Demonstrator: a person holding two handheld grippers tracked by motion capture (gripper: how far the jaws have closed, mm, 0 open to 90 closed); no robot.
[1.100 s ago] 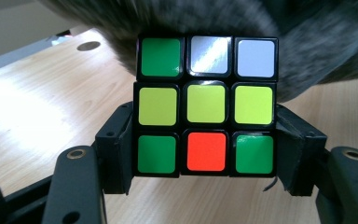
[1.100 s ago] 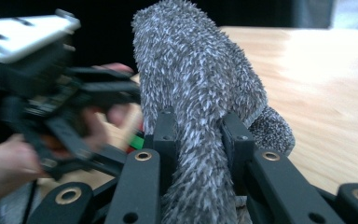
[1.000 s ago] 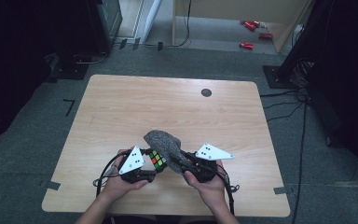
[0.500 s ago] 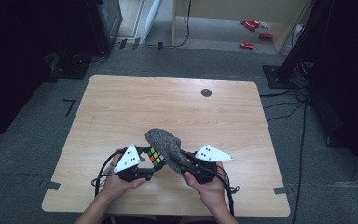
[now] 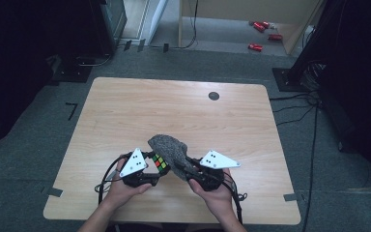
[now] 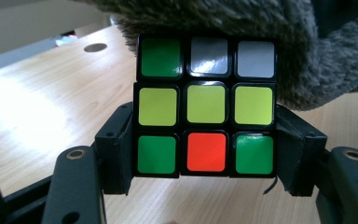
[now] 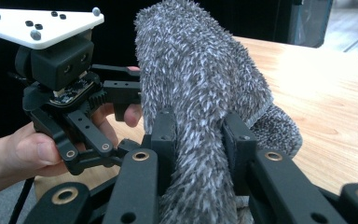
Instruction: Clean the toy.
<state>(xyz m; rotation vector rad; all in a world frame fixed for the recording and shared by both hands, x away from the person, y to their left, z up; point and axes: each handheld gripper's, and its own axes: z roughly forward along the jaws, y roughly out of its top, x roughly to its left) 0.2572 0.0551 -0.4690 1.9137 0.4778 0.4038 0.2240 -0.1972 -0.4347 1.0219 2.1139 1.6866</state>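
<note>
A puzzle cube (image 6: pixel 206 107) with green, yellow, white and orange tiles sits between the jaws of my left gripper (image 6: pixel 204 149), which is shut on its two sides. From above the cube (image 5: pixel 160 164) shows near the table's front edge, just right of the left gripper (image 5: pixel 150 169). A fuzzy grey cloth (image 7: pixel 200 107) is pinched by my right gripper (image 7: pixel 199 140), shut on it. The cloth (image 5: pixel 169 150) drapes over the cube's far side, its top bulging above both tools. My right gripper (image 5: pixel 189 170) is close beside the left one.
The wooden table (image 5: pixel 174 111) has a small dark round hole (image 5: pixel 214 95) near its far edge. Red items (image 5: pixel 256 46) lie on the floor beyond. Dark equipment and cables (image 5: pixel 314 101) stand off the right side.
</note>
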